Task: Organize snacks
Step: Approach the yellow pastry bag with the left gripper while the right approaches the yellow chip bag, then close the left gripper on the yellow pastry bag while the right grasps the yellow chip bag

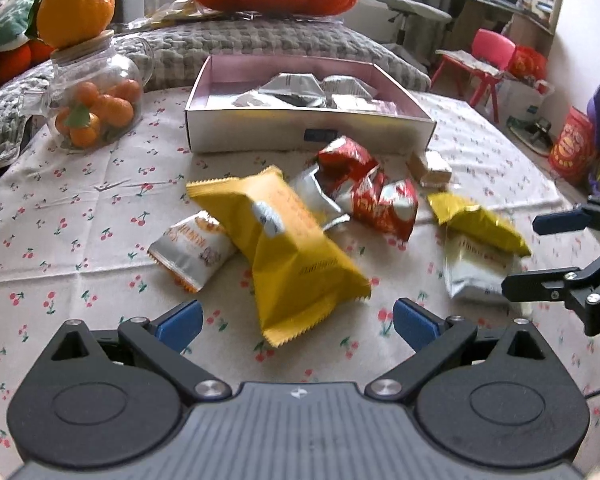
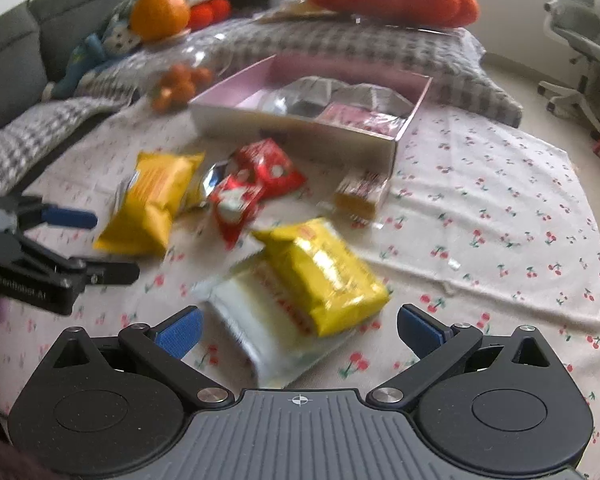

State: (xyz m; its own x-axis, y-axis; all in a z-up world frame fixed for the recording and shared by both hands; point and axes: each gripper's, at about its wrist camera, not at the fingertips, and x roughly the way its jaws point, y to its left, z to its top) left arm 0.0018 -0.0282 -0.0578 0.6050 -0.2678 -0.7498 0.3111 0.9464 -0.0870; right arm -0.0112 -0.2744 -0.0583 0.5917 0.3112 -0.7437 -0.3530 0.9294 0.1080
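Snacks lie loose on a cloth-covered worktop [image 1: 80, 208] printed with small red cherries. In the left wrist view, a large yellow foil snack packet [image 1: 288, 252] lies just beyond the left gripper [image 1: 298, 320], roughly between its blue-padded fingers [image 1: 180, 322], which are spread wide with nothing pinched. To its left, touching it, sits a small silver-and-orange wrapped snack [image 1: 192, 250]. Beyond it lie two red-and-white foil packets [image 1: 370, 188] crumpled together over a silver wrapper, and further right a small clear-wrapped brown biscuit pack [image 1: 430, 168].

In the right wrist view, a second yellow packet [image 2: 324, 272] rests on top of a white flat pouch with red lettering [image 2: 260, 328], both just ahead of the right gripper [image 2: 300, 328]. Its jaws are spread to their widest, pads clear of the packets. That view is blurred, so the pouch's print cannot be read.

Far across the cloth stands a shallow rectangular white cardboard box with a pink inside [image 1: 308, 136], holding several silver wrapped snacks, perhaps four.

Counted outside the box: two yellow packets, two red, one white pouch, one silver-orange, one biscuit pack.

Both grippers tilt downward toward the cloth, side by side; each shows at the edge of the other's view.

A glass jar of small oranges [image 1: 96, 100] stands far left.
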